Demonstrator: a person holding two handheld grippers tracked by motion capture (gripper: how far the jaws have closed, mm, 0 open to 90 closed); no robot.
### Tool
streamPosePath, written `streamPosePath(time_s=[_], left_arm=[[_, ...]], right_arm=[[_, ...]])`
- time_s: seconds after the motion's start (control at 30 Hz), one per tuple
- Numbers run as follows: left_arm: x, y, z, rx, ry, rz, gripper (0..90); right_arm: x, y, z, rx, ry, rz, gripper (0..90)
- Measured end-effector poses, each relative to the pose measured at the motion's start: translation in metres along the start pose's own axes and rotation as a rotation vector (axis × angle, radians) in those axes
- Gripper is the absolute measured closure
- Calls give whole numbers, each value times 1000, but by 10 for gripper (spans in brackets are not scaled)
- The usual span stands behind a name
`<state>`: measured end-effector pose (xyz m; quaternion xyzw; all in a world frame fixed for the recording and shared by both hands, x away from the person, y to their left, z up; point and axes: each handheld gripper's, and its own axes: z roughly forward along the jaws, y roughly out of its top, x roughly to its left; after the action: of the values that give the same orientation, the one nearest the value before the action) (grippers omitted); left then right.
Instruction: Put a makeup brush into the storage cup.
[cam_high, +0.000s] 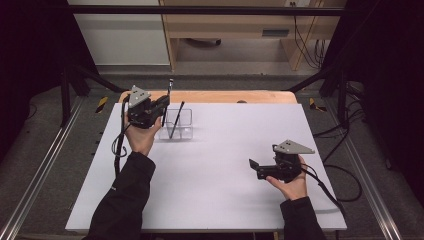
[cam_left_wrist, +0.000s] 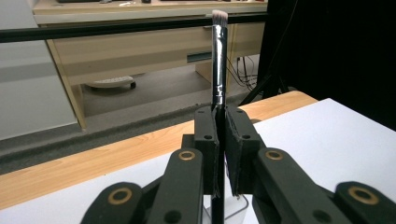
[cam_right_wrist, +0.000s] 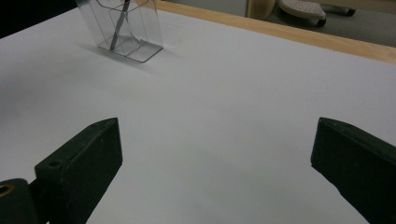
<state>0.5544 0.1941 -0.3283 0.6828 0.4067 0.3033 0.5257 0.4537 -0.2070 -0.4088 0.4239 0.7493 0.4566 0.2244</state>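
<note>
My left gripper (cam_high: 161, 106) is shut on a black makeup brush (cam_left_wrist: 218, 70), held upright with its pale bristle tip up. In the high view the brush (cam_high: 168, 97) stands above the left side of a clear plastic holder (cam_high: 181, 125) at the table's far left. A second black brush (cam_high: 175, 120) leans inside the holder. My right gripper (cam_high: 253, 169) hovers low over the white table at the near right, its jaws wide open with nothing between them. The right gripper view has the holder (cam_right_wrist: 135, 32) far off at the upper left.
The white board (cam_high: 215, 170) covers the table, with a wooden strip (cam_high: 225, 96) along its far edge. Black frame bars and cables stand around the table. A wooden desk (cam_left_wrist: 140, 42) sits beyond on the floor.
</note>
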Motion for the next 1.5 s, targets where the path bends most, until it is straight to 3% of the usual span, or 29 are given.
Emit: streamPosePath(time_s=[1.03,1.5], left_arm=[[8,-6,51,36,8,-31,834],[14,-12,64,42,24,-10,834]], right_arm=[[-5,-1,-2,-6,-5,15,25],[-5,0,-4,-12,-6,17,24]])
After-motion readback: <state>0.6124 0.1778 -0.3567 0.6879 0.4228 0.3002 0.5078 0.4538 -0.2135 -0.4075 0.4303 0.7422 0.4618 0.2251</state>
